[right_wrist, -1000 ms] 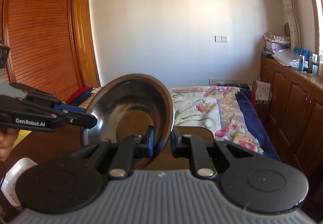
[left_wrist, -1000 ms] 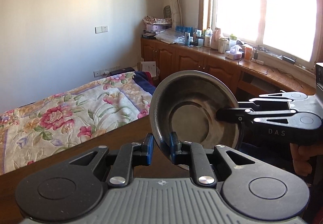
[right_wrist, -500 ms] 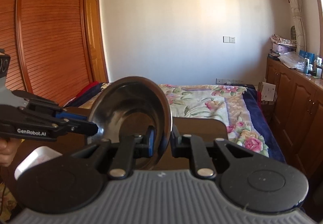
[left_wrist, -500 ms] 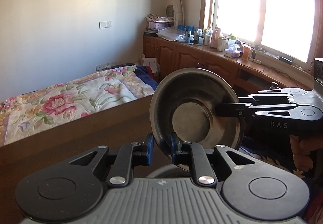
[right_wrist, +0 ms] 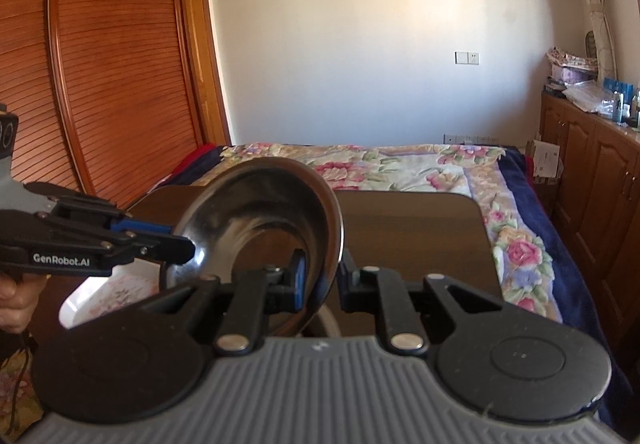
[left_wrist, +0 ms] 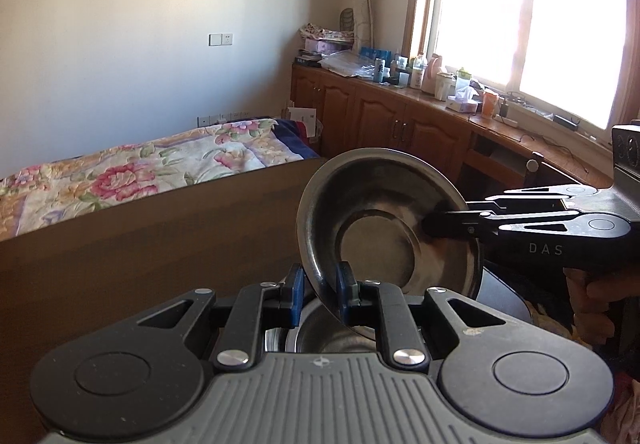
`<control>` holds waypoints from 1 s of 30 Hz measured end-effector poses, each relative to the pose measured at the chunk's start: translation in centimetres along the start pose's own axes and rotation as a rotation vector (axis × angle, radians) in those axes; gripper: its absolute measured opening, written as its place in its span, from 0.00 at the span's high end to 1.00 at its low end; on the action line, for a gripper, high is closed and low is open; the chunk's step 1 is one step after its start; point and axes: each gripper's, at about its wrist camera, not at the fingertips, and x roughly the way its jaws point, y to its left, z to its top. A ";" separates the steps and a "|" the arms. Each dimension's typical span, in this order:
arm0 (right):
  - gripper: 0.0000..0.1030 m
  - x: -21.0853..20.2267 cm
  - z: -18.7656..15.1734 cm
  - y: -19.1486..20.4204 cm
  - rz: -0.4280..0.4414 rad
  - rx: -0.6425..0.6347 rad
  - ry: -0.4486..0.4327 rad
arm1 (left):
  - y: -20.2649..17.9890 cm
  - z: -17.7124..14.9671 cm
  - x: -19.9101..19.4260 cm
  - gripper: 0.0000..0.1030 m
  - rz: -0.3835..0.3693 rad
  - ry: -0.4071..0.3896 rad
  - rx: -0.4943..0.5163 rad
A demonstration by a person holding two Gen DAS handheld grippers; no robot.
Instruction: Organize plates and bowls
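Note:
A steel bowl [left_wrist: 384, 219] is held tilted on edge above the brown table [left_wrist: 140, 244]. My left gripper [left_wrist: 320, 292] is shut on its near rim. My right gripper [right_wrist: 320, 276] is shut on the opposite rim of the same bowl [right_wrist: 256, 219]. The right gripper shows from the side in the left wrist view [left_wrist: 432, 226], and the left one in the right wrist view [right_wrist: 184, 244]. Another steel bowl [left_wrist: 320, 332] sits just below the held one, mostly hidden by my left gripper. A white floral dish [right_wrist: 108, 292] lies on the table at the left.
A dark round object [left_wrist: 500, 300] lies below the right gripper. A bed with a floral quilt [right_wrist: 420, 171] stands beyond the table. Wooden cabinets with bottles [left_wrist: 400, 115] run under the window. A slatted wooden wardrobe [right_wrist: 100, 63] stands at the left.
Both grippers have lowered the bowl toward the table, still holding it. The second steel bowl and the white dish have come into view beneath.

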 end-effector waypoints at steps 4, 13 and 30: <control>0.82 -0.1 -0.8 0.7 0.015 0.010 0.005 | 0.2 -1.1 -0.3 0.82 0.005 0.007 -0.010; 0.82 0.1 -2.4 1.6 0.019 0.010 0.009 | 0.0 -3.1 0.3 0.82 0.012 0.033 -0.023; 0.82 1.9 -4.9 1.7 -0.008 0.035 0.044 | 0.0 -4.5 1.8 0.82 0.047 0.079 -0.028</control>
